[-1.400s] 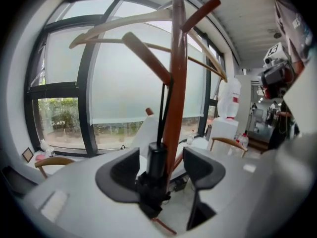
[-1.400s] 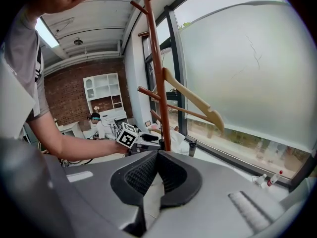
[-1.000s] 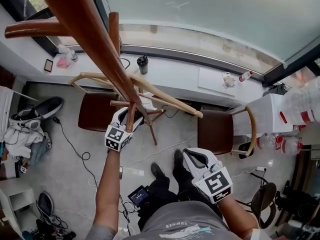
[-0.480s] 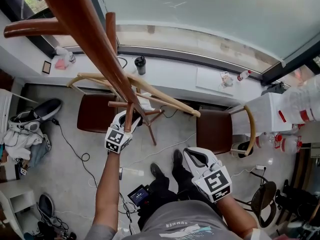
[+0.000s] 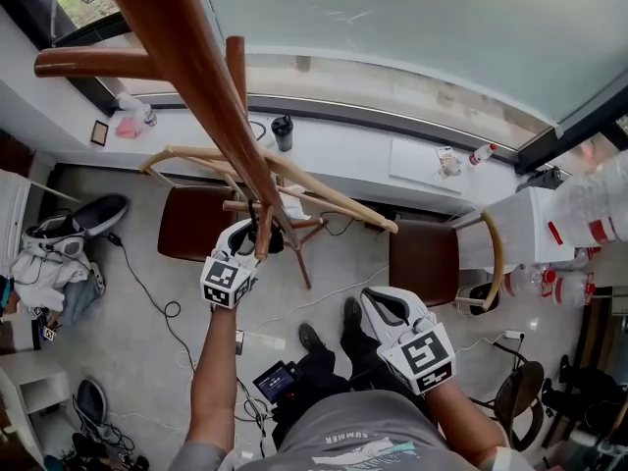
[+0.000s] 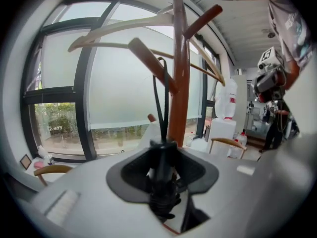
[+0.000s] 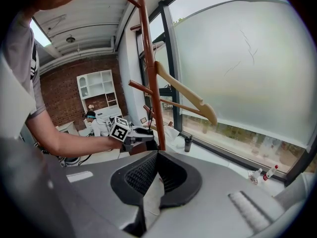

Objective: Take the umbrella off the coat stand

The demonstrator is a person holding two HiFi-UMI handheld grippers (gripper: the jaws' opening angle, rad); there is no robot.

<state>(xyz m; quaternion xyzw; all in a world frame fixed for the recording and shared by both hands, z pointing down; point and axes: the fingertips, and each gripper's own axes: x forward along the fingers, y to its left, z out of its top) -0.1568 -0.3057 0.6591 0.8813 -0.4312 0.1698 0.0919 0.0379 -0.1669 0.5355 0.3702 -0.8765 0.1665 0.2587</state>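
Observation:
A brown wooden coat stand [image 5: 201, 77] rises close in front of me. My left gripper [image 5: 253, 235] is at its pole; its jaws have just been closing and are shut on the black umbrella handle [image 6: 161, 182]. The handle's black strap [image 6: 159, 93] loops over a slanted peg [image 6: 148, 61] beside the pole [image 6: 179, 83]. The rest of the umbrella is hidden below the jaws. My right gripper [image 5: 378, 307] hangs low near my body, away from the stand, shut and empty [image 7: 157, 155]. From there the left gripper [image 7: 143, 132] shows at the pole [image 7: 151, 83].
A pale wooden hanger [image 5: 324, 189] hangs on the stand. Two brown chairs [image 5: 191, 222] [image 5: 422, 258] stand under the windowsill, which carries a black bottle [image 5: 284, 130]. Shoes and clothes [image 5: 59, 253] lie left, a white cabinet [image 5: 535, 224] right, cables on the floor.
My left gripper has risen a little at the stand's pole with the umbrella handle in it. The right gripper has stayed where it was.

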